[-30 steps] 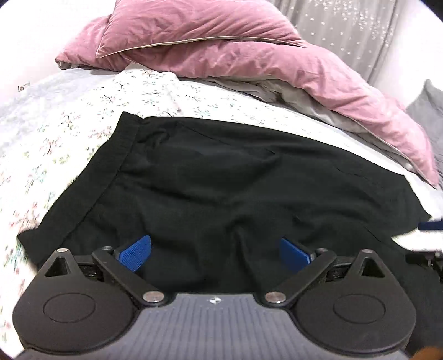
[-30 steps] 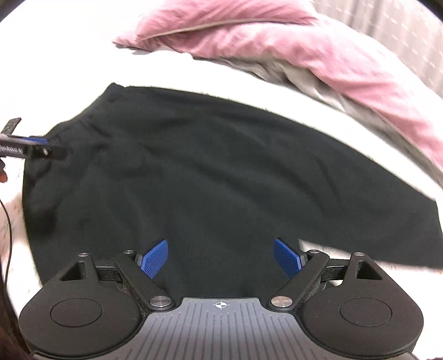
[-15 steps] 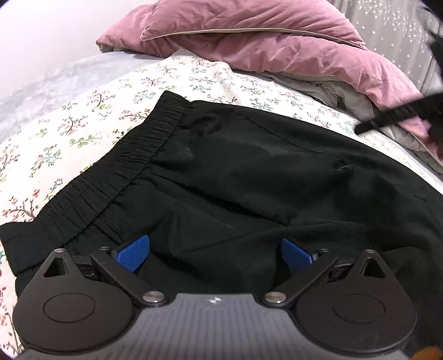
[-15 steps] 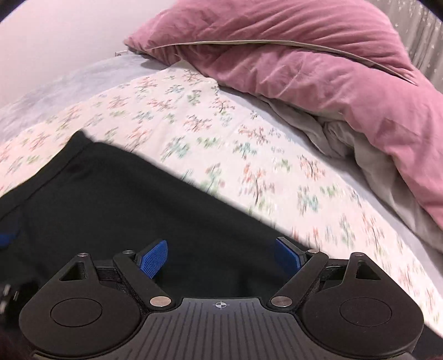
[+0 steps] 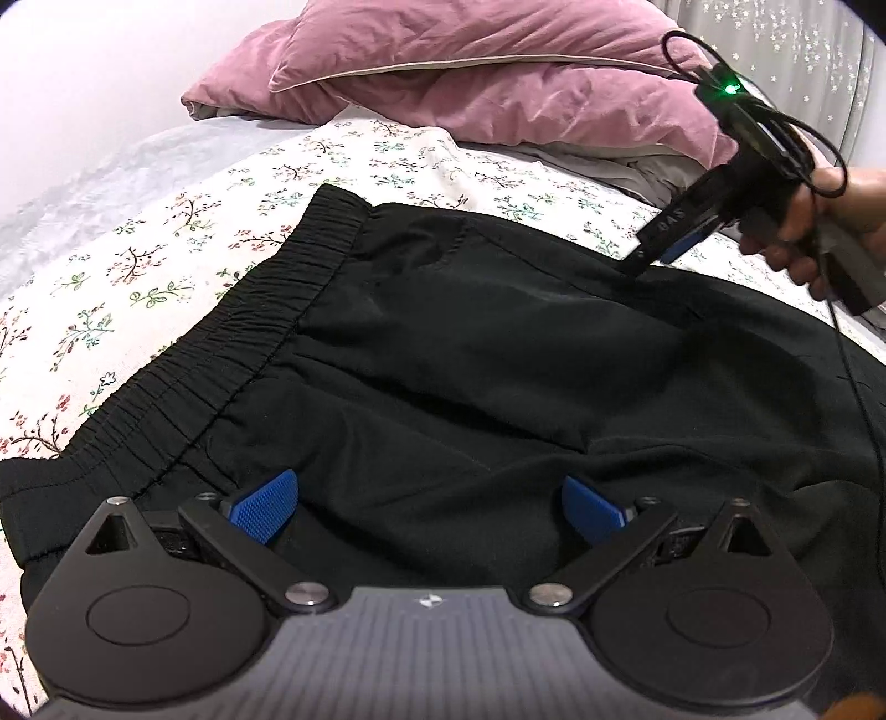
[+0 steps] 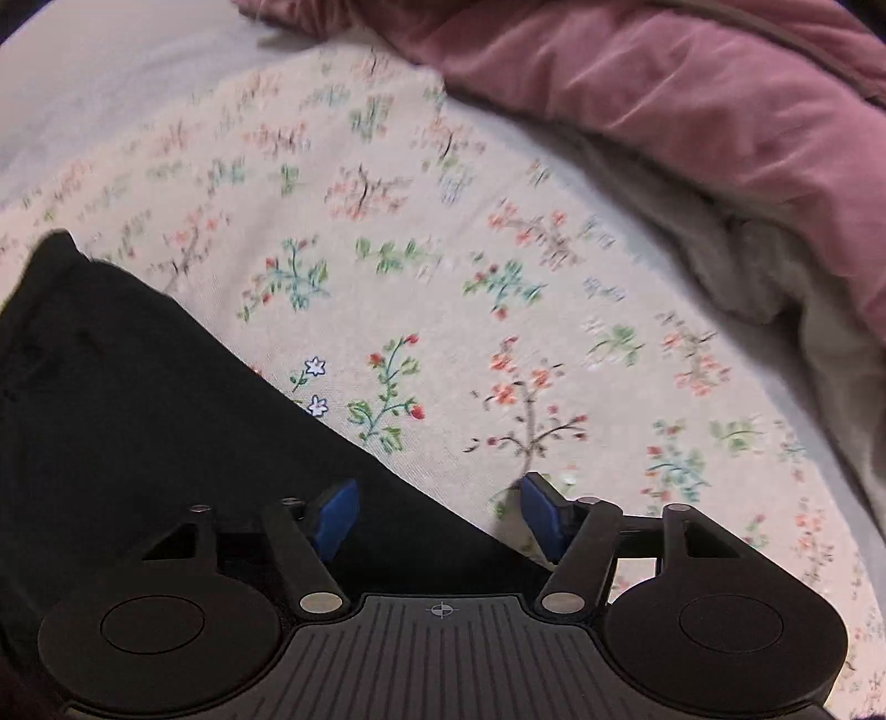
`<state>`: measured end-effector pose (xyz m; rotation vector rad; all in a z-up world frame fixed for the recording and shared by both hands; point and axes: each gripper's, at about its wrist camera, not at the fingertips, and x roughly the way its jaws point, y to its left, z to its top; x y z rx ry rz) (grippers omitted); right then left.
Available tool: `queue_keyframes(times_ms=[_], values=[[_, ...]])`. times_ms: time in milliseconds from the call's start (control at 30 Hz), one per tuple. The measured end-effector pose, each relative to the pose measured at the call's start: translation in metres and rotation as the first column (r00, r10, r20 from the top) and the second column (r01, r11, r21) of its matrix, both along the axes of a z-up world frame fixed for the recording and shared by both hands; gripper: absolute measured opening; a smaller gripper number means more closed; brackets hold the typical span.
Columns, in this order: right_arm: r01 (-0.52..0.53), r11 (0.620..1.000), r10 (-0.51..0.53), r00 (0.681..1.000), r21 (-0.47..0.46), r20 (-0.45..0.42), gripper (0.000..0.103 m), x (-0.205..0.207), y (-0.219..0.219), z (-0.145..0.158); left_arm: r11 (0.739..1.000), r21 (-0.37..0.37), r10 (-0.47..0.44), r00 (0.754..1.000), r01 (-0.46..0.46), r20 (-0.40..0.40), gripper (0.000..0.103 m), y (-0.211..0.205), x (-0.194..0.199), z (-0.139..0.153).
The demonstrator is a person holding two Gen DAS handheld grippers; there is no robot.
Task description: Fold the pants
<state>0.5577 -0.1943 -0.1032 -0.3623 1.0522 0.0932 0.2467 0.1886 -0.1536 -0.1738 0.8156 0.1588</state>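
Note:
Black pants (image 5: pixel 470 354) lie flat on the flowered bed sheet (image 5: pixel 166 260), elastic waistband (image 5: pixel 232 338) to the left. My left gripper (image 5: pixel 429 507) is open and empty, low over the near part of the pants beside the waistband. My right gripper (image 6: pixel 440 515) is open and empty, straddling the far edge of the pants (image 6: pixel 138 415), its jaws narrower than a moment ago. In the left wrist view the right gripper (image 5: pixel 662 249) comes down onto that far edge at the upper right, held by a hand (image 5: pixel 814 221).
Pink pillows and a pink quilt (image 5: pixel 498 72) are piled at the head of the bed, also in the right wrist view (image 6: pixel 692 111). A grey sheet (image 6: pixel 747 249) bunches under them. A grey curtain (image 5: pixel 803 50) hangs behind. A black cable (image 5: pixel 858 387) trails from the right gripper.
My right gripper has swung from over the middle of the pants to their far edge, dropped close to the sheet and narrowed its jaws. My left gripper has moved closer to the waistband.

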Motion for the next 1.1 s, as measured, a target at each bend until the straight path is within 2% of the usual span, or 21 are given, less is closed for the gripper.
queue_keyframes(times_ms=[33, 67, 100, 133, 167, 200, 367, 500, 667, 767, 900, 1100], values=[[0.004, 1.0, -0.005, 1.0, 0.018, 0.002, 0.062, 0.001, 0.0, -0.001, 1.0, -0.001, -0.001, 1.0, 0.001, 0.0, 0.103, 0.001, 0.0, 0.0], [0.015, 0.999, -0.015, 1.0, 0.052, -0.004, 0.055, 0.003, -0.001, -0.001, 1.0, -0.002, -0.001, 1.0, 0.001, 0.0, 0.103, 0.001, 0.001, 0.0], [0.023, 0.996, -0.021, 1.0, 0.084, -0.015, 0.04, 0.004, -0.002, 0.0, 1.0, -0.003, -0.001, 1.0, 0.001, 0.001, 0.103, 0.001, 0.001, 0.0], [0.024, 0.994, -0.022, 1.0, 0.109, -0.023, 0.031, 0.005, -0.002, 0.001, 1.0, -0.004, -0.002, 1.0, 0.002, 0.001, 0.103, 0.001, 0.001, 0.0], [0.023, 0.992, -0.019, 0.999, 0.121, -0.032, 0.012, 0.005, 0.0, 0.002, 1.0, -0.006, -0.003, 1.0, 0.003, 0.0, 0.103, 0.002, 0.001, 0.0], [0.02, 0.993, -0.015, 0.999, 0.119, -0.04, 0.004, 0.005, 0.004, 0.003, 1.0, -0.009, -0.006, 1.0, 0.006, 0.0, 0.103, 0.003, 0.001, 0.0], [0.026, 1.0, -0.026, 1.0, -0.014, 0.009, 0.0, -0.002, 0.032, 0.014, 0.999, -0.027, -0.028, 1.0, 0.028, -0.003, 0.103, 0.008, 0.001, 0.001], [0.029, 0.995, -0.016, 0.992, -0.098, 0.127, 0.0, -0.031, 0.055, 0.056, 0.998, -0.036, -0.041, 0.999, 0.041, -0.001, 0.103, 0.011, 0.001, 0.001], [-0.022, 0.987, 0.057, 0.974, -0.161, 0.221, 0.0, -0.103, 0.089, 0.122, 0.999, -0.037, -0.038, 0.999, 0.038, 0.013, 0.103, 0.011, 0.001, -0.001], [-0.038, 0.984, 0.085, 0.96, -0.174, 0.268, 0.0, -0.155, 0.114, 0.15, 0.997, -0.069, -0.037, 0.999, 0.039, 0.025, 0.103, 0.016, -0.001, 0.001], [-0.072, 0.98, 0.124, 0.95, -0.184, 0.287, 0.0, -0.223, 0.147, 0.153, 0.986, -0.163, -0.035, 0.999, 0.04, 0.035, 0.103, 0.031, -0.012, 0.009], [-0.094, 0.989, 0.125, 0.949, -0.116, 0.29, 0.0, -0.297, 0.176, 0.112, 0.947, -0.315, -0.035, 0.996, 0.059, 0.081, 0.103, 0.045, -0.051, 0.02]])
